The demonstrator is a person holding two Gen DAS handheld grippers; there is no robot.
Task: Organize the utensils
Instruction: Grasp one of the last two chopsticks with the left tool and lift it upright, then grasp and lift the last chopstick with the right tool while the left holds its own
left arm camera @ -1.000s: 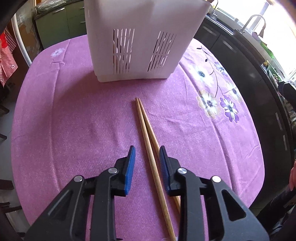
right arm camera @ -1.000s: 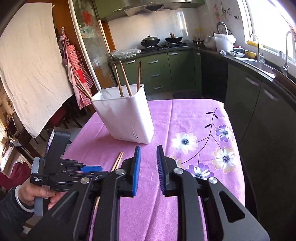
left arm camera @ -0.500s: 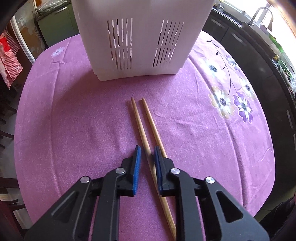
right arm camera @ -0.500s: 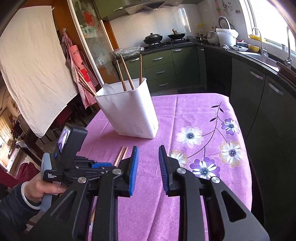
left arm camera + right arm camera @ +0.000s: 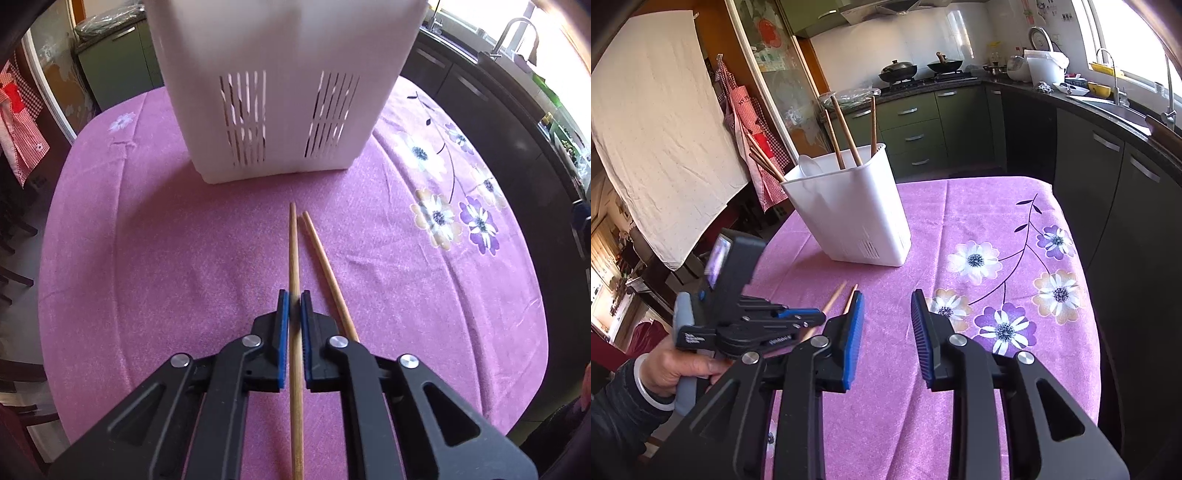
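My left gripper [image 5: 294, 295] is shut on a wooden chopstick [image 5: 294, 251] that points toward the white slotted utensil holder [image 5: 284, 110]. A second chopstick [image 5: 325, 266] lies on the cloth just to its right. In the right wrist view the holder [image 5: 849, 214] stands upright with several chopsticks and a white spoon in it. My right gripper [image 5: 886, 306] is open and empty above the cloth, to the right of the left gripper [image 5: 798, 317] and the two chopstick tips [image 5: 842, 291].
A round table with a purple floral cloth [image 5: 443, 229] carries everything. Dark kitchen cabinets [image 5: 1126, 184] and a sink stand to the right. A white sheet [image 5: 646, 129] and a red apron hang at the left.
My left gripper has closed on the left chopstick and lifted it slightly toward the holder. My right gripper has opened wider and stayed in place.
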